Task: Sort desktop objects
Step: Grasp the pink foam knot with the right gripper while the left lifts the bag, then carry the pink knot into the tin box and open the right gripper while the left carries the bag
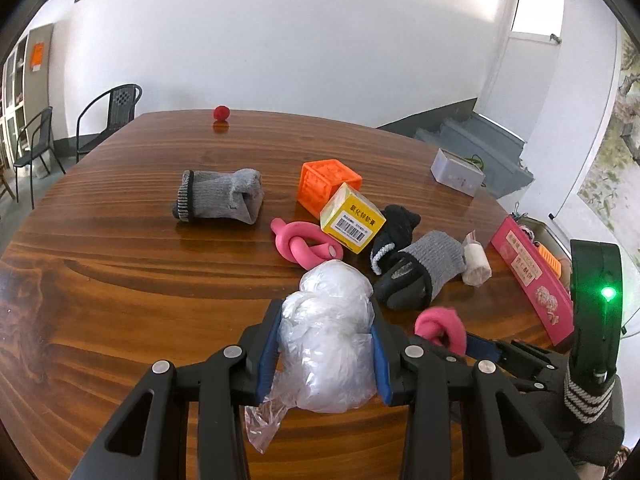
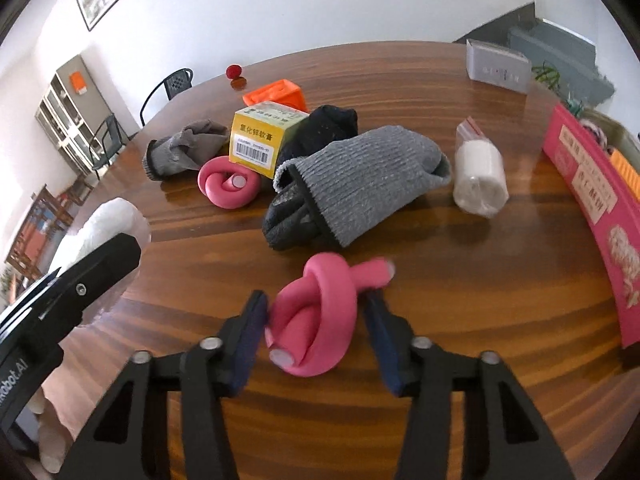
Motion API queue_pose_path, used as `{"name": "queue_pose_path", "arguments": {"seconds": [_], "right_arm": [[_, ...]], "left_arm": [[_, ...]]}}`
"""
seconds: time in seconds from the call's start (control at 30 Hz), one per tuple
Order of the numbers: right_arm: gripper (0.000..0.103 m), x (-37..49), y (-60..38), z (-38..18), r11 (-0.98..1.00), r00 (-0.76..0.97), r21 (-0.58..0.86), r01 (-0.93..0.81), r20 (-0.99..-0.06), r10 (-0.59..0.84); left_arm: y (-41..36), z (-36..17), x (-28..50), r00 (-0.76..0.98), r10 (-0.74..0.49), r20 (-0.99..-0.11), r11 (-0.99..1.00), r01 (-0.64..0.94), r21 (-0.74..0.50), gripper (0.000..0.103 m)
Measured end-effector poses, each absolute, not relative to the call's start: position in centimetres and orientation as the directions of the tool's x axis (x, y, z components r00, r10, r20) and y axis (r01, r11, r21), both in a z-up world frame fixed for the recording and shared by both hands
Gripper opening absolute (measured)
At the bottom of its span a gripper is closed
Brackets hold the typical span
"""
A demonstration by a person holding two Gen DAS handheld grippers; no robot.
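Observation:
My left gripper (image 1: pixel 326 320) is shut on a crumpled clear plastic bag (image 1: pixel 328 336), held just above the wooden table (image 1: pixel 120 280). My right gripper (image 2: pixel 316 312) stands around a knotted pink foam tube (image 2: pixel 316 316); its pads touch both sides of the tube. That tube also shows in the left wrist view (image 1: pixel 440 328). A second pink knot (image 2: pixel 228 184), a yellow box (image 2: pixel 260 136), an orange crate (image 1: pixel 326 184), a black sock (image 2: pixel 320 128), a grey sock over a black one (image 2: pixel 360 188) and another grey sock (image 1: pixel 220 196) lie in a cluster ahead.
A white roll in a zip bag (image 2: pixel 478 172) lies right of the socks. A long pink box (image 2: pixel 596 216) lines the right table edge. A white box (image 2: pixel 496 66) and a red ball (image 1: pixel 221 113) sit far back. Chairs (image 1: pixel 112 116) stand beyond the left edge.

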State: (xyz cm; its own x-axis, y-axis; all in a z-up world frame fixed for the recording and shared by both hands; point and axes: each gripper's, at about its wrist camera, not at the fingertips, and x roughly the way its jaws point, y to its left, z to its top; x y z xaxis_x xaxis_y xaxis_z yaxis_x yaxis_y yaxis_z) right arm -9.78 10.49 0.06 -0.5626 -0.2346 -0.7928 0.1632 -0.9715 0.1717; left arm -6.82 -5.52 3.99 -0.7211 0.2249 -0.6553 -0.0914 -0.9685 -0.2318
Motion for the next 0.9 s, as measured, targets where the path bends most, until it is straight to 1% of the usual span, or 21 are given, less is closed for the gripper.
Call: {"name": "queue_pose_path", "arguments": {"seconds": [0.17,0.33,0.43,0.63,0.73,0.9], "right_arm": [[0.036,-9.3,11.5,0.4,-0.972,-0.574,0.173,0.157,-0.785,-0.232],[0.035,-7.8,14.3,1.9,-0.972,-0.622,0.199,0.123,-0.748,-0.232],[0.035,-6.3,16.4,3.4,-0.975,-0.672,0.199,0.098,-0.71,-0.212],[0.036,-3.9,22.5,6.5,-0.983,-0.766,0.181,-0.01,-0.633,-0.109],[0.036,-3.5,26.1,7.5,-0.979,-0.789,0.181,-0.09,-0.613,-0.041],[0.036,-4.1,32.4,8.3,-0.959,-0.792,0.191,-0.208,-0.608,0.051]], "left_arm": [[-5.2,3.7,-6.9,-0.716,0.222,-0.662,-0.97,-0.094,-0.223,0.04],[-5.0,3.3,-7.1,-0.71,0.214,-0.671,-0.972,-0.09,-0.215,0.04],[-4.7,3.0,-7.1,-0.706,0.212,-0.676,-0.974,-0.093,-0.208,0.04],[-4.1,2.8,-7.1,-0.705,0.211,-0.677,-0.975,-0.103,-0.197,0.04],[-4.0,2.7,-7.0,-0.703,0.215,-0.678,-0.974,-0.105,-0.2,0.04],[-3.3,2.9,-6.7,-0.7,0.23,-0.676,-0.97,-0.111,-0.215,0.04]]}}
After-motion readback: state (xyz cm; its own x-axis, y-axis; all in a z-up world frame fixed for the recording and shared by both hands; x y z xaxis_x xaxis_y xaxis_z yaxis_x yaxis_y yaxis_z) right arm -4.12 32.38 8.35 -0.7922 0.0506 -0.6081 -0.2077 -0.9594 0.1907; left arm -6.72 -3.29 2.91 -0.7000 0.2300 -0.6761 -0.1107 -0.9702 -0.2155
